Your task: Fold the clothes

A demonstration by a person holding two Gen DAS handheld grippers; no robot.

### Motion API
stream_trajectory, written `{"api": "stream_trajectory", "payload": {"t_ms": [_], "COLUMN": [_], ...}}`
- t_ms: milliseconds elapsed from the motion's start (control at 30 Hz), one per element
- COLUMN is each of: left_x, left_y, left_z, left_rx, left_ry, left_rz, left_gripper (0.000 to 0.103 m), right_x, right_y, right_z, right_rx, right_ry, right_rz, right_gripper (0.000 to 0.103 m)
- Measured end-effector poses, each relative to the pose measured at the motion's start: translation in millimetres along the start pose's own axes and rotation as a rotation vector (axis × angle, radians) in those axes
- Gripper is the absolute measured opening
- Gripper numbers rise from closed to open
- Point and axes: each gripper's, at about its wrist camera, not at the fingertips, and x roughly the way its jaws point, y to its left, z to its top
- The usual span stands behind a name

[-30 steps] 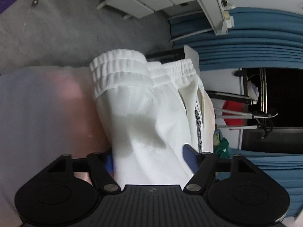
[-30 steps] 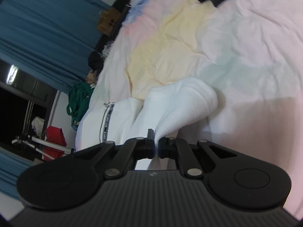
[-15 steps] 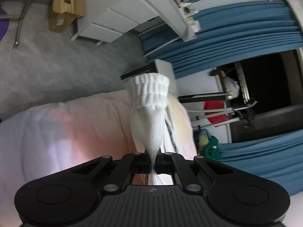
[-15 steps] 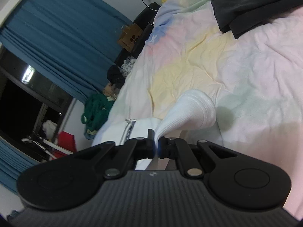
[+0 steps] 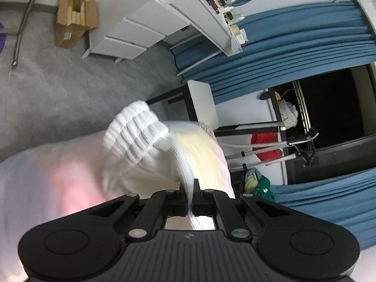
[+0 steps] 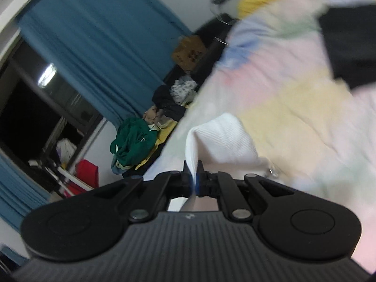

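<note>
Pastel bedding [image 6: 305, 117] spreads below both tools, blue curtains [image 5: 293, 42] behind. Lifted over it, the white garment [image 5: 141, 136] hangs pinched at two spots: left gripper [image 5: 190, 197] and right gripper [image 6: 194, 176] each clamp a thin edge. Both views blur; such shallow bites could slip, I judge, dropping the cloth into a heap.

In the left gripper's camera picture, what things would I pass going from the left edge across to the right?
cardboard box → white drawer unit → white garment held in the left gripper → red cloth
</note>
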Motion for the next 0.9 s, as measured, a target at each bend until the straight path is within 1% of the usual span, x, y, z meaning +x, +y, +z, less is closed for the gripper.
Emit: {"api": "stream_trajectory", "payload": {"t_ms": [100, 133, 267, 333, 367, 433, 533, 600, 633, 667, 700, 733, 767, 800, 833, 900], "left_x": [49, 65, 130, 163, 183, 219, 229, 232, 233, 235, 237, 238, 240, 231, 219, 193], "left_y": [-22, -29, -57, -72, -76, -74, -70, -68, -68, -67, -66, -65, -64, -63, -62, -61], "left_z": [15, 20, 41, 51, 52, 50, 48, 46, 45, 44, 43, 43, 42, 39, 36, 29], "left_rx": [0.032, 0.042, 0.085, 0.106, 0.137, 0.155, 0.169, 0.179, 0.184, 0.189, 0.194, 0.199, 0.204, 0.208, 0.212, 0.219], "left_ry": [-0.007, -0.009, -0.018, -0.023, -0.024, -0.009, -0.007, -0.007, -0.007, -0.007, -0.008, -0.008, -0.008, -0.011, -0.017, -0.027], "left_rz": [0.044, 0.058, 0.117, 0.146, 0.175, 0.222, 0.220, 0.214, 0.211, 0.208, 0.205, 0.202, 0.199, 0.187, 0.171, 0.139], "left_gripper": [0.003, 0.003, 0.003, 0.004, 0.004, 0.004, 0.006, 0.010, 0.012, 0.018, 0.022, 0.032, 0.048, 0.054, 0.059, 0.065], "right_x": [47, 65, 154, 198, 218, 254, 292, 305, 307, 308, 305, 299, 291, 279, 268, 239], "right_y": [59, 73, 109, 119, 121, 121, 116, 109, 106, 105, 102, 98, 93, 87, 81, 64], "right_z": [-3, -6, -27, -42, -50, -67, -87, -94, -95, -95, -93, -89, -85, -81, -76, -67], "right_rx": [-0.156, -0.187, -0.256, -0.308, -0.327, -0.340, -0.383, -0.385, -0.364, -0.350, -0.336, -0.318, -0.293, -0.258, -0.220, -0.127], "right_ry": [-0.034, -0.038, -0.007, 0.015, 0.032, 0.077, 0.125, 0.154, 0.174, 0.187, 0.198, 0.205, 0.208, 0.208, 0.206, 0.192], "right_rz": [-0.035, -0.050, -0.129, -0.167, -0.185, -0.208, -0.244, -0.247, -0.223, -0.194, -0.161, -0.124, -0.090, -0.058, -0.028, 0.025], "right_gripper": [0.005, 0.005, 0.005, 0.005, 0.005, 0.006, 0.006, 0.008, 0.008, 0.011, 0.018, 0.022, 0.027, 0.033, 0.037, 0.049]}}
